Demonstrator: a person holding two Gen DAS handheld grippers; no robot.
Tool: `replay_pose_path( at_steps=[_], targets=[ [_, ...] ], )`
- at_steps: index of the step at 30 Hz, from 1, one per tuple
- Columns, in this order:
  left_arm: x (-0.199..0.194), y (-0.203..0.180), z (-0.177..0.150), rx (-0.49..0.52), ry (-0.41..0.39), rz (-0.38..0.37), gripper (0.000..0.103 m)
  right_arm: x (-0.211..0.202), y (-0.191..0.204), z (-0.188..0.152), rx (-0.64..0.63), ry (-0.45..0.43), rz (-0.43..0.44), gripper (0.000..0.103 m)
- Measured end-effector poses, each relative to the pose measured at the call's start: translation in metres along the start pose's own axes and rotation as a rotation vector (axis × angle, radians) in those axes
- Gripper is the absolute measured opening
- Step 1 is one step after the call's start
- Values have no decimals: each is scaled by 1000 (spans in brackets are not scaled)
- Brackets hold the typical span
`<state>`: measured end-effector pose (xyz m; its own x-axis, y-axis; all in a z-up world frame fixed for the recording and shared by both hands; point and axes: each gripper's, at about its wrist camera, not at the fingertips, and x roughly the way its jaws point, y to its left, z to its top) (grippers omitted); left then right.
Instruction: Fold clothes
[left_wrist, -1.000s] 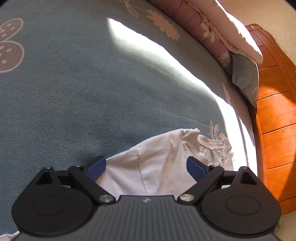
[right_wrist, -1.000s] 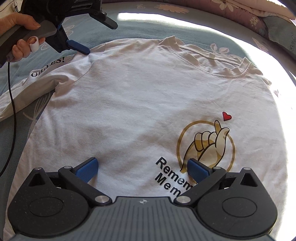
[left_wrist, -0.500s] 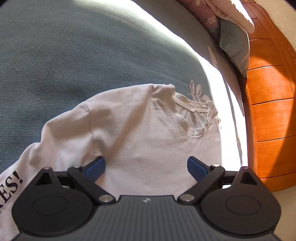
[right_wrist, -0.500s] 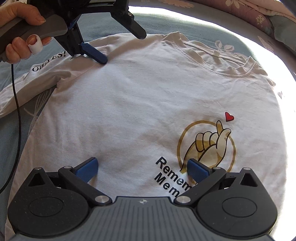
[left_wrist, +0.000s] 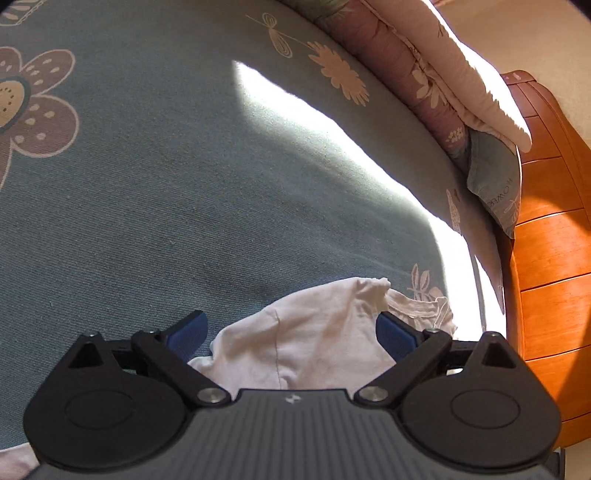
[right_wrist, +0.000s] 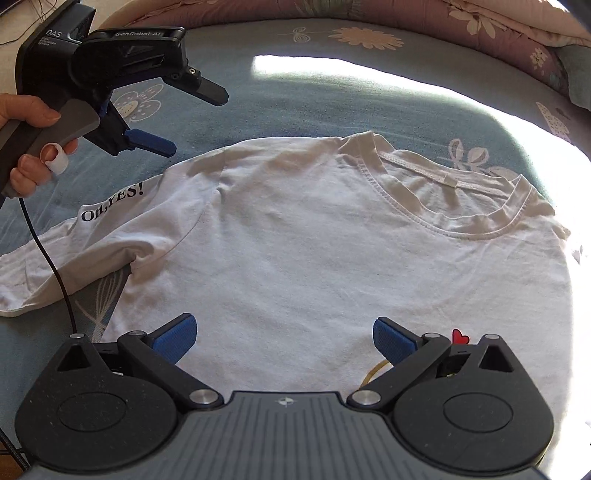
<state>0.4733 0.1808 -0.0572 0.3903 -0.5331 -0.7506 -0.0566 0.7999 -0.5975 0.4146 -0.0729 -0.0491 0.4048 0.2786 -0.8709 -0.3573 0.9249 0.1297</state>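
One white T-shirt, short-sleeved, cotton-like knit, lying front side up and spread flat on the bed. Ribbed round neckline toward the far right, with a small tag at the inner back collar. Left-hand sleeve extended sideways across the bedspread, printed "OH,YES!" in black serif letters near the shoulder seam. Chest print largely hidden behind the near claw: a small red heart and part of a gold ring show. Fabric lightly creased at shoulder and armpit; right portion washed out by strong sunlight.

Bedspread: grey-blue, patterned with pale flowers and leaves, a bright sun patch across its far side. Pink floral quilt and a pillow stacked along the bed's edge; orange wooden furniture beyond.

Left claw: held in a person's hand, jaws spread wide, raised above the bed just beyond the shirt's shoulder, gripping nothing. Its own view shows the shoulder and collar between the blue pads.

Right claw: jaws spread wide, empty, poised over the shirt's chest.
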Motion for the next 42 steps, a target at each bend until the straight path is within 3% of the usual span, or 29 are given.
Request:
replay_pose_path(
  at_steps=[4, 8, 12, 16, 20, 24, 30, 35, 38, 42],
  targets=[
    [-23, 8, -6, 54, -49, 94, 99, 22, 18, 41, -101, -93, 65, 103],
    [-42, 12, -20, 187, -76, 258, 99, 58, 36, 69, -155, -102, 131, 103],
    [-62, 26, -33, 225, -80, 316, 99, 98, 53, 84, -199, -60, 140, 103],
    [-70, 41, -39, 192, -78, 339, 99, 113, 66, 100, -243, -101, 87, 103],
    [-80, 45, -39, 177, -88, 327, 99, 113, 64, 117, -197, -86, 87, 103],
    [-93, 43, -43, 223, -86, 314, 99, 84, 65, 105, -198, -107, 66, 103],
    [-103, 51, -59, 272, -52, 316, 99, 97, 53, 89, -187, -73, -57, 103],
    [-115, 54, -72, 344, -18, 286, 99, 105, 33, 117, -68, -95, -45, 103],
    [-118, 58, -74, 405, 39, 235, 99, 83, 30, 120, -11, -116, -6, 103],
    [-111, 61, -80, 499, 134, 126, 99, 47, 35, 85, 27, -100, 19, 103]
  ],
)
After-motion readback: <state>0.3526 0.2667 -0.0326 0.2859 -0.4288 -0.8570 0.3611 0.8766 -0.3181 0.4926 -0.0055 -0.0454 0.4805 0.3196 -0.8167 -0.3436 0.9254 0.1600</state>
